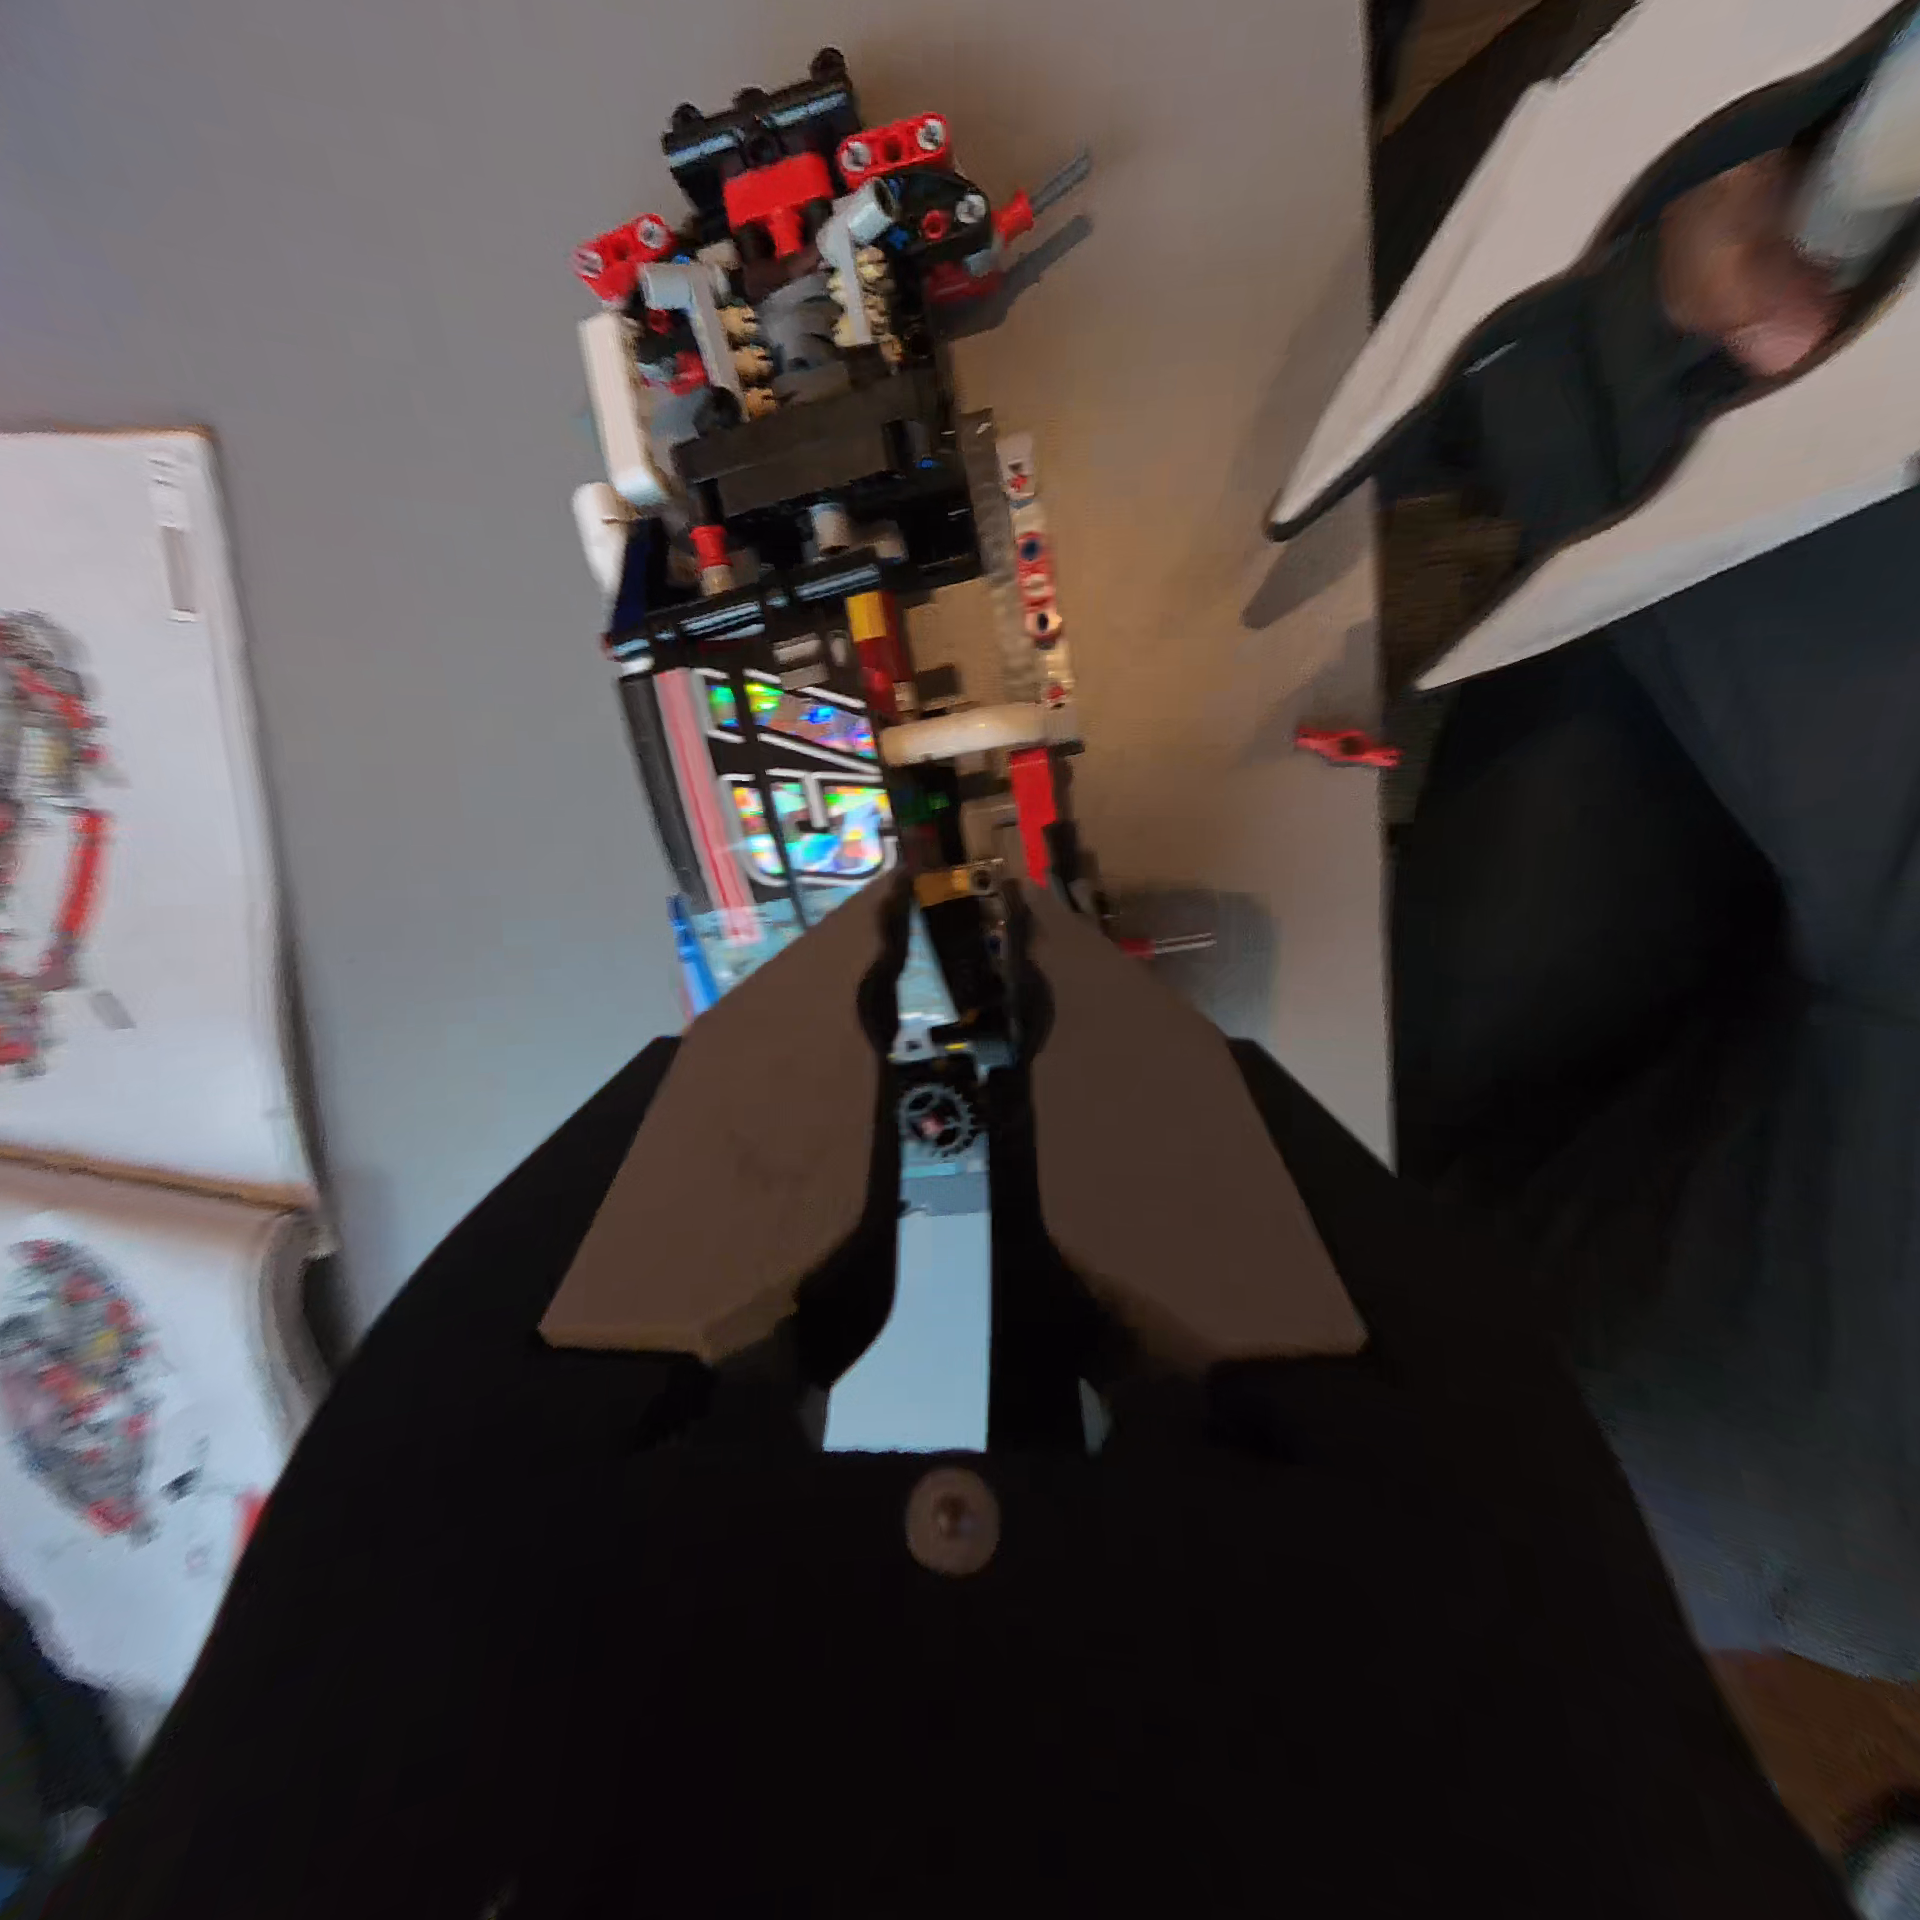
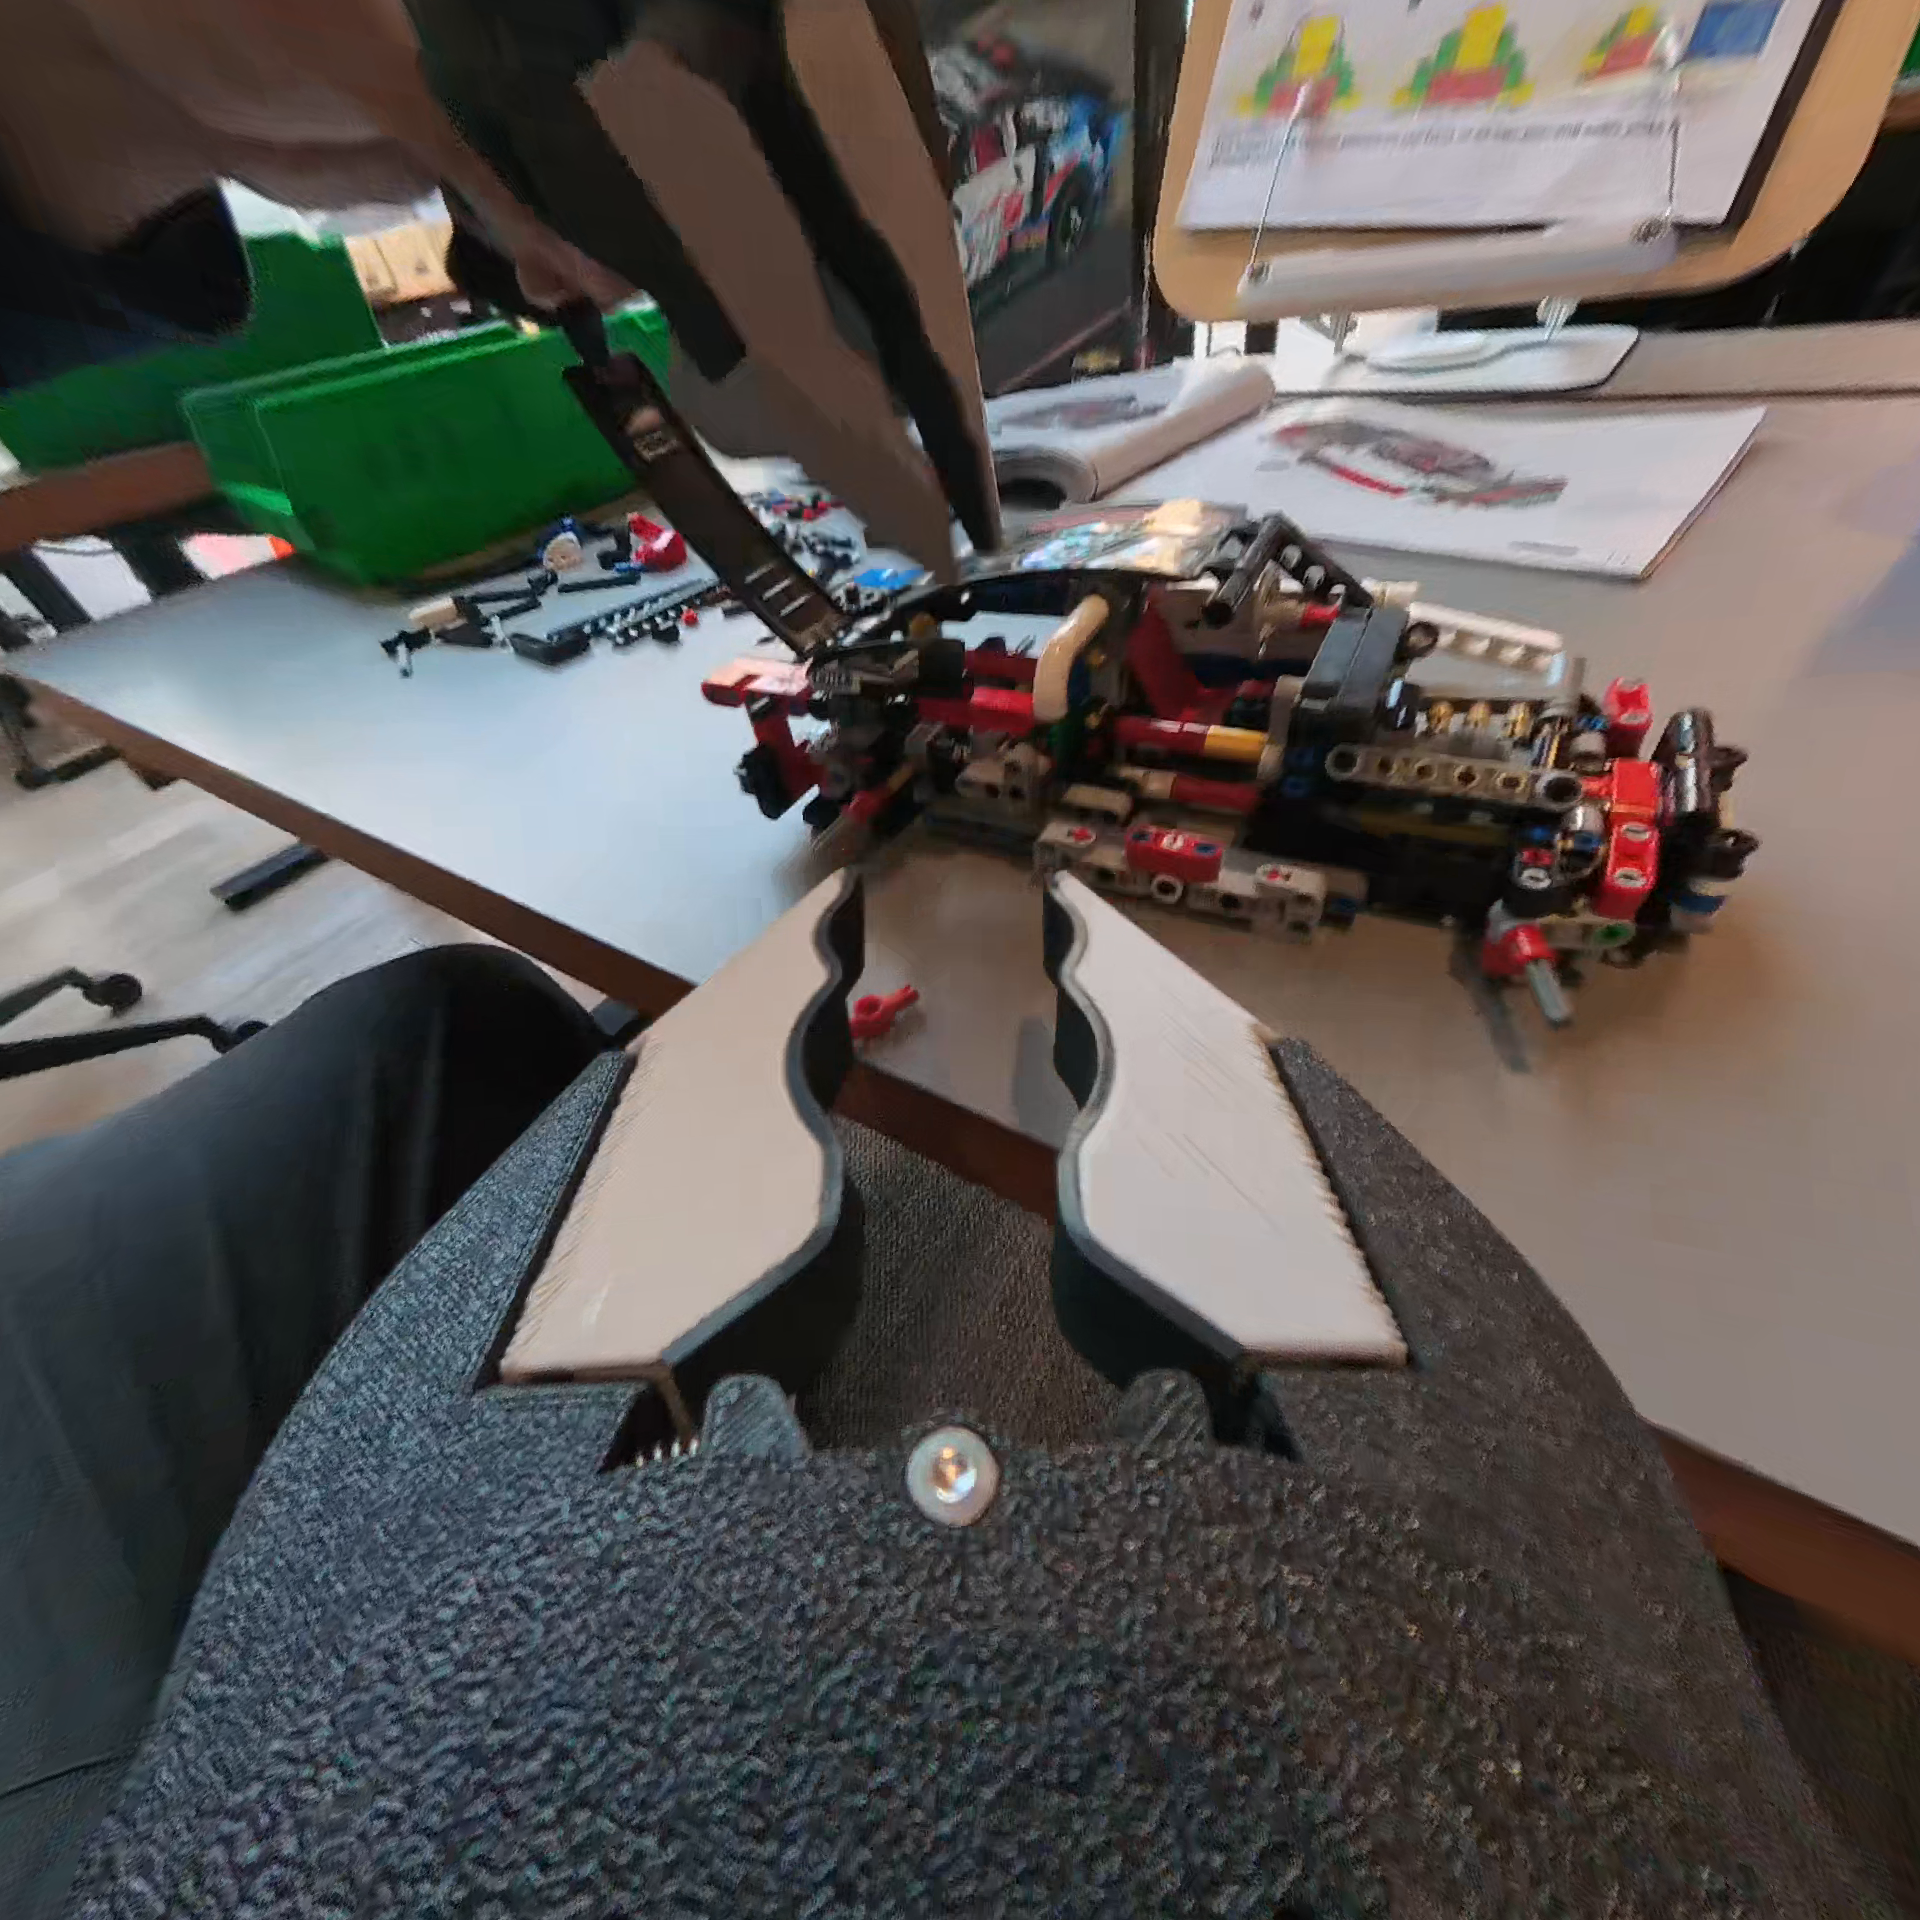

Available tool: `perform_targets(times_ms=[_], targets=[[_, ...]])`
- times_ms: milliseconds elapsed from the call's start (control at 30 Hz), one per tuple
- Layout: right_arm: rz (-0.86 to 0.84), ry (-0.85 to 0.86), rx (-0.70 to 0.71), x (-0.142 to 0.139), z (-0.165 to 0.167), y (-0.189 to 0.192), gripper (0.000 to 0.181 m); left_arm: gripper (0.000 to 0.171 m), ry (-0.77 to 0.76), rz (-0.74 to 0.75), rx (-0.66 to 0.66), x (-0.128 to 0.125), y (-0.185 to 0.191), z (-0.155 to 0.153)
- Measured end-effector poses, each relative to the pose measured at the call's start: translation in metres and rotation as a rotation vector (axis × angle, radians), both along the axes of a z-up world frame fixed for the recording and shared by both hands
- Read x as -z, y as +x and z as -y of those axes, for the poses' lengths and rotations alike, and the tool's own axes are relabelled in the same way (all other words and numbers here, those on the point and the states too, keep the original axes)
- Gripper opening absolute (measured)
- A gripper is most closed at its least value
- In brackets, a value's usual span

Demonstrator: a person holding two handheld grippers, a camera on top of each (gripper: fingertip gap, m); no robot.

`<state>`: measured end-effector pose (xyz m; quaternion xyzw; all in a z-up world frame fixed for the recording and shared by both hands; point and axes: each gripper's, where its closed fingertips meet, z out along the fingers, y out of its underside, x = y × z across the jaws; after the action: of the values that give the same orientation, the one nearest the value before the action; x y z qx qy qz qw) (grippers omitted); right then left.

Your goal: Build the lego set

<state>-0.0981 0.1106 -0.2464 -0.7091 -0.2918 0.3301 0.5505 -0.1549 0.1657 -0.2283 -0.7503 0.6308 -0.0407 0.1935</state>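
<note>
A: What is nearest?
B: The right gripper (image 2: 951,894), fingers spread and empty, at the edge of the grey surface (image 2: 1558,1195), with a small red piece (image 2: 883,1006) between them.

A: And beyond?
B: The lego car chassis (image 2: 1247,748) lies on the surface. The left gripper (image 1: 956,914) pinches its rear end from above. Farther off are loose parts (image 2: 582,613), a green bin (image 2: 416,457) and an open instruction booklet (image 2: 1507,478).
</note>
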Motion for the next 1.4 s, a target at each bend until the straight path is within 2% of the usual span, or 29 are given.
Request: perform_targets(times_ms=[33,100,200,267,333,400,533,633,767,867,1000,1100,1200,1267,1400], targets=[[0.008,-0.021,0.013,0.004,0.004,0.0,0.033,0.0,0.089,-0.011,0.001,-0.005,-0.002,-0.007],[-0.011,-0.038,0.055,0.008,0.012,-0.002,0.035,0.0,0.157,0.034,0.009,-0.018,0.001,-0.011],[0.061,-0.006,0.159,0.021,0.015,-0.002,0.03,0.035,0.109,0.164,-0.06,-0.044,0.005,-0.006],[0.105,0.045,0.176,0.018,0.019,-0.007,0.022,0.038,0.119,0.274,-0.081,-0.067,0.003,0.006],[0.155,0.051,0.175,0.02,0.021,-0.013,0.026,0.038,0.194,0.307,-0.116,-0.08,-0.011,0.019],[0.21,0.034,0.184,0.03,0.02,-0.016,0.027,0.037,0.214,0.309,-0.157,-0.077,-0.03,0.038],[0.264,0.008,0.195,0.044,0.017,-0.021,0.028,0.036,0.127,0.397,-0.197,-0.051,-0.053,0.087],[0.291,0.01,0.178,0.045,0.016,-0.025,0.005,0.036,0.091,0.42,-0.24,-0.029,-0.07,0.108],[0.294,-0.038,0.15,0.046,0.015,-0.03,0.005,0.035,0.011,0.5,-0.272,-0.013,-0.071,0.123],[0.231,-0.096,0.036,0.036,0.025,-0.041,0.005,0.03,0.08,0.519,-0.204,-0.011,-0.061,0.124],[0.06,-0.236,-0.289,-0.001,0.064,-0.068,0.005,0.022,0.3,0.431,-0.068,-0.006,-0.048,0.118],[0.04,-0.292,-0.348,-0.018,0.075,-0.064,0.005,0.023,0.374,0.375,0.063,0.001,-0.034,0.133],[0.008,-0.355,-0.42,-0.03,0.092,-0.063,0.005,0.022,0.435,0.399,0.174,-0.004,-0.02,0.15],[-0.012,-0.396,-0.455,-0.035,0.102,-0.063,0.005,0.018,0.51,0.368,0.22,-0.006,-0.015,0.155],[-0.034,-0.495,-0.525,-0.038,0.12,-0.064,0.005,0.014,0.538,0.361,0.271,-0.005,-0.007,0.166]])
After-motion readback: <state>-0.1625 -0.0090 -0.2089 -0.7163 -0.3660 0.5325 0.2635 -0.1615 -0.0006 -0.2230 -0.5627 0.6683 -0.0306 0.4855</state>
